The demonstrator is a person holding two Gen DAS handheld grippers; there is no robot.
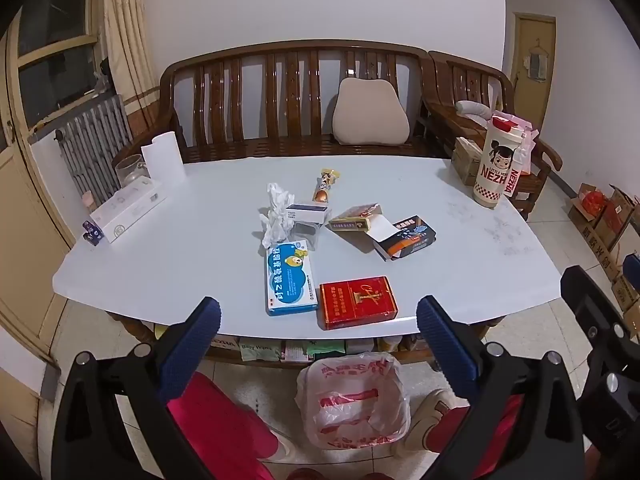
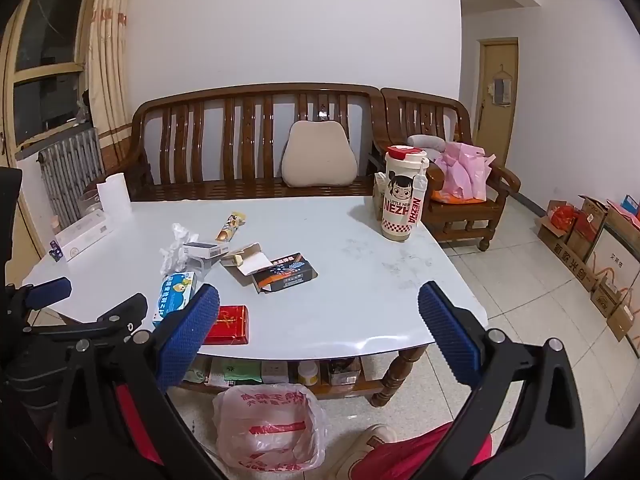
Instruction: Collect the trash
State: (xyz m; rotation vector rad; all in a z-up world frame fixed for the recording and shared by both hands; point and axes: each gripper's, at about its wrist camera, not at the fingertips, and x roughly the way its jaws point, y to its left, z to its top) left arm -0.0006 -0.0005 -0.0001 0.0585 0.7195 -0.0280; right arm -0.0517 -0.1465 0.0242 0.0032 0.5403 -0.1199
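left gripper (image 1: 318, 320): fingers spread wide, holding nothing | right gripper (image 2: 318, 312): fingers spread wide, holding nothing

Red pack (image 1: 357, 302), blue-and-white box (image 1: 289, 278)

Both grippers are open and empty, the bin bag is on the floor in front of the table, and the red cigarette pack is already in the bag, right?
Not quite. The red cigarette pack lies on the table near its front edge, as the left wrist view shows. The rest holds: both grippers are open and empty, and the bin bag sits on the floor.
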